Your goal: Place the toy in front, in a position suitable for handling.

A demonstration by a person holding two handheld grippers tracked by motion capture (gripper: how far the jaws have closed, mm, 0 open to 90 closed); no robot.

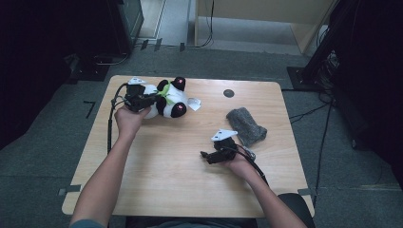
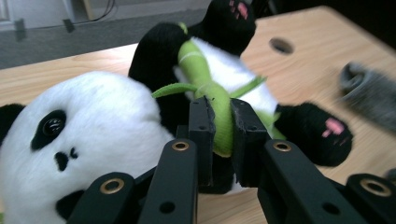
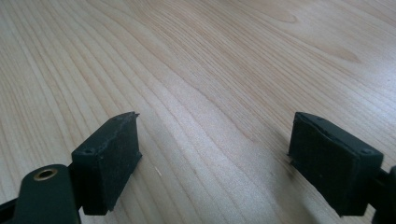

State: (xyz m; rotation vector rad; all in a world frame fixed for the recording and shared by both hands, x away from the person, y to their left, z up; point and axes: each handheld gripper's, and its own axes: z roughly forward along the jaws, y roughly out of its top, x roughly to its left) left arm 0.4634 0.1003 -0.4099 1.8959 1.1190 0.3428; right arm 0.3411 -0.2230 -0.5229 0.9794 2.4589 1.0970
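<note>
Clamping the panda's green bamboo stalk at upper left, left gripper has its grasp; lifting seems next, while right gripper hangs spread and empty over bare table.

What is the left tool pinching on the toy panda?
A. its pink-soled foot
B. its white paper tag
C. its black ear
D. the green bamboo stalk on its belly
D: in the left gripper view, the left tool has its jaws pressed against both sides of the green bamboo stalk lying on the toy panda.

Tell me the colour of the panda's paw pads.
Pink pads on black paws, clearest in the left gripper view.
</note>
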